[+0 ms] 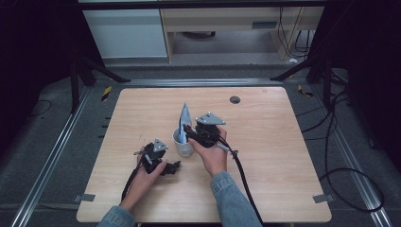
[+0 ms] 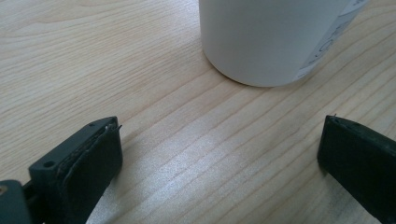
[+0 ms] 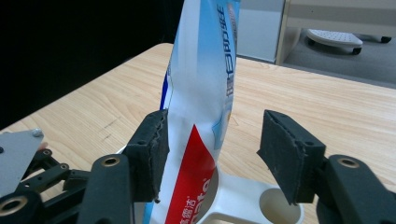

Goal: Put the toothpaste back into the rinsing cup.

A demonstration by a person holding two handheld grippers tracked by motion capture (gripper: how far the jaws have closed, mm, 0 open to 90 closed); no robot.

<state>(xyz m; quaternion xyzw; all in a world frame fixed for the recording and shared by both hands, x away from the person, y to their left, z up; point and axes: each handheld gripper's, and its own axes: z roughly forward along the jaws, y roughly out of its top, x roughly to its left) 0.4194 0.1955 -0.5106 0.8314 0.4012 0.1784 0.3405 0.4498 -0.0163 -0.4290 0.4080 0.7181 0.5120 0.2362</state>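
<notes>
Standing nose-down in cup [image 1: 183,143] mid-table: tube [image 3: 201,107], soft, light, slick. Right gripper [image 3: 212,149] jaws apart, straddling it, left pad maybe touching. Grip flat mid-body. Left gripper [image 2: 219,158] wide open, empty, near cup.

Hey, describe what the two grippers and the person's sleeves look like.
Both grippers are black linkage frames. The left claw and the right claw each carry a grey three-cornered plate on top and trail a black cable. The pads are black, flat and ribbed, on arms with round rivets. The person's sleeves are blue denim.
</notes>
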